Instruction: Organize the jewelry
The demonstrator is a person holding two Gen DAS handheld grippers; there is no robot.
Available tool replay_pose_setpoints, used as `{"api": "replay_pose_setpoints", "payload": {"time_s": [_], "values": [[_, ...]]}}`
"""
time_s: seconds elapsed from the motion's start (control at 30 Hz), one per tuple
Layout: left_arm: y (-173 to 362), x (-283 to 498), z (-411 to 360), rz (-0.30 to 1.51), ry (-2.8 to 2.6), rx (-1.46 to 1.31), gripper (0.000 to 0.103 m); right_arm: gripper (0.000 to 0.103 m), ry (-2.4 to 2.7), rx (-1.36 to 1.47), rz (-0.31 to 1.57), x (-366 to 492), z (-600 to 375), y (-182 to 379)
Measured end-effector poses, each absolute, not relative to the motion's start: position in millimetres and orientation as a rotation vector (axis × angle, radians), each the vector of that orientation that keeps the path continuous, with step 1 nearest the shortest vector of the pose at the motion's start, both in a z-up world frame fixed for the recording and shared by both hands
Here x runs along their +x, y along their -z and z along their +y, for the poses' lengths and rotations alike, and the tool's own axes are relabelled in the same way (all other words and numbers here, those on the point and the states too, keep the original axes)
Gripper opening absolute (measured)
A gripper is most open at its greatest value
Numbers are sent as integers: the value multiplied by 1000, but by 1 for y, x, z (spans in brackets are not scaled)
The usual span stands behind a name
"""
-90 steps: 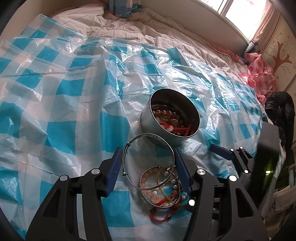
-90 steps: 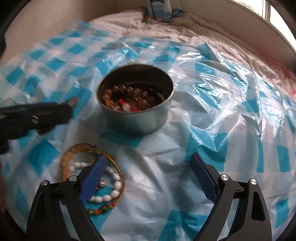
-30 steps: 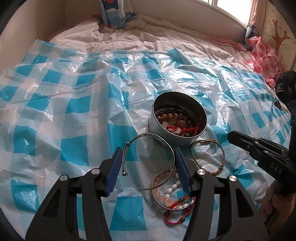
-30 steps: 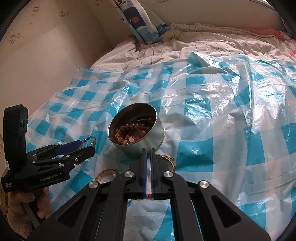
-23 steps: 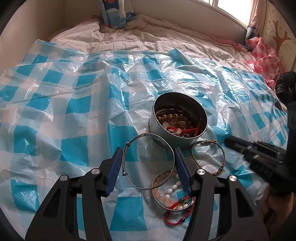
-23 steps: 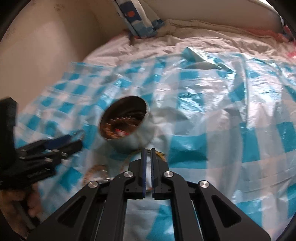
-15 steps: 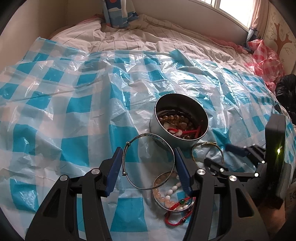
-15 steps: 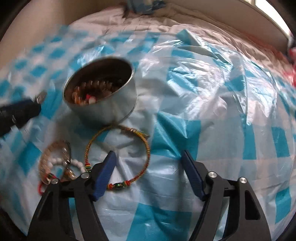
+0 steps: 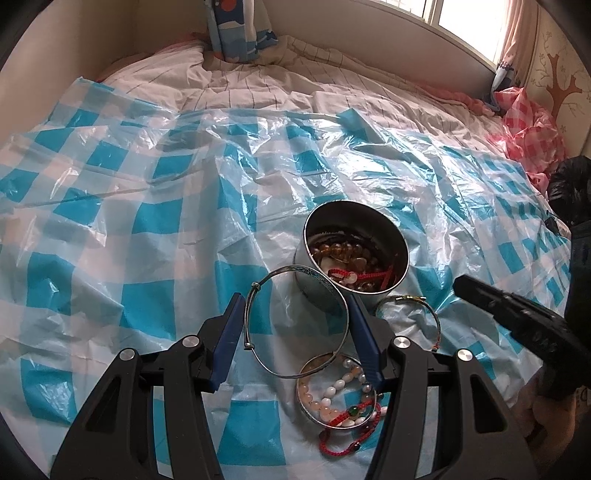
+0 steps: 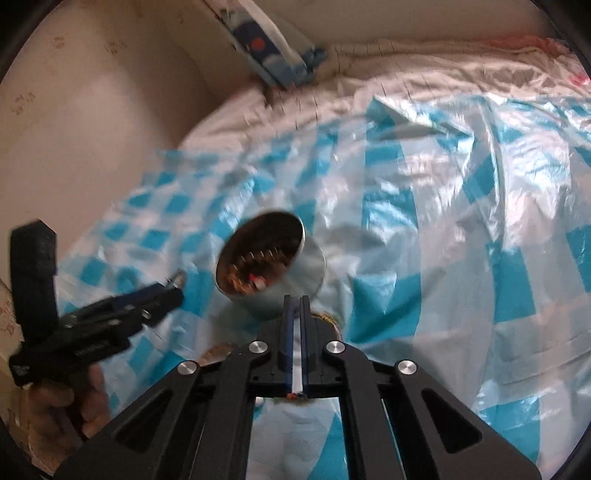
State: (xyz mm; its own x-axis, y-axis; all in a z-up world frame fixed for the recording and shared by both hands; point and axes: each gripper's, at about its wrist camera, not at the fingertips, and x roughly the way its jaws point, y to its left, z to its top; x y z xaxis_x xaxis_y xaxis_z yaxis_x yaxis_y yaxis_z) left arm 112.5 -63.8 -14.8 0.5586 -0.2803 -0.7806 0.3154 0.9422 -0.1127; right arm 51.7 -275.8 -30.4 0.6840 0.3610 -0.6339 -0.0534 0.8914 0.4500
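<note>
In the left wrist view my left gripper [image 9: 295, 306] is shut on a large silver bangle [image 9: 343, 306], held level just in front of the round metal tin [image 9: 402, 258]. The tin holds brown beads and a red cord. A gold cord bracelet [image 9: 437, 325] lies on the sheet to the right of the tin. A pile with a pearl bracelet [image 9: 334, 387] and a red cord bracelet lies under my left fingers. My right gripper [image 9: 461, 286] [image 10: 294, 306] is closing fully shut with nothing between its jaws, pointing at the tin [image 10: 310, 273].
A crinkled blue-and-white checked plastic sheet [image 9: 155, 221] covers the bed. A striped quilt and a blue pillow [image 9: 236, 33] lie at the far end, a wall on the left. A pink checked bag [image 9: 524, 122] and a black bag sit far right. A person's hand [image 10: 88, 402] holds the left gripper [image 10: 173, 291].
Half a second ago my right gripper stood open low over the gold cord bracelet; now it is shut and drawn back, and the bracelet still lies on the sheet. My left gripper has kept still with the bangle.
</note>
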Motion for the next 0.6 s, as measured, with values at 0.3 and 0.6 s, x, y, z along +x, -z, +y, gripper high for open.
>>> {"api": "replay_pose_setpoints", "payload": {"time_s": [0.3,0.6], "values": [[16,116,-69,919,357,31,53,70,-125,243,894,71,-256,46],[16,119,-72,921,367,17,53,67,-136,18,1009,84,-214,76]]}}
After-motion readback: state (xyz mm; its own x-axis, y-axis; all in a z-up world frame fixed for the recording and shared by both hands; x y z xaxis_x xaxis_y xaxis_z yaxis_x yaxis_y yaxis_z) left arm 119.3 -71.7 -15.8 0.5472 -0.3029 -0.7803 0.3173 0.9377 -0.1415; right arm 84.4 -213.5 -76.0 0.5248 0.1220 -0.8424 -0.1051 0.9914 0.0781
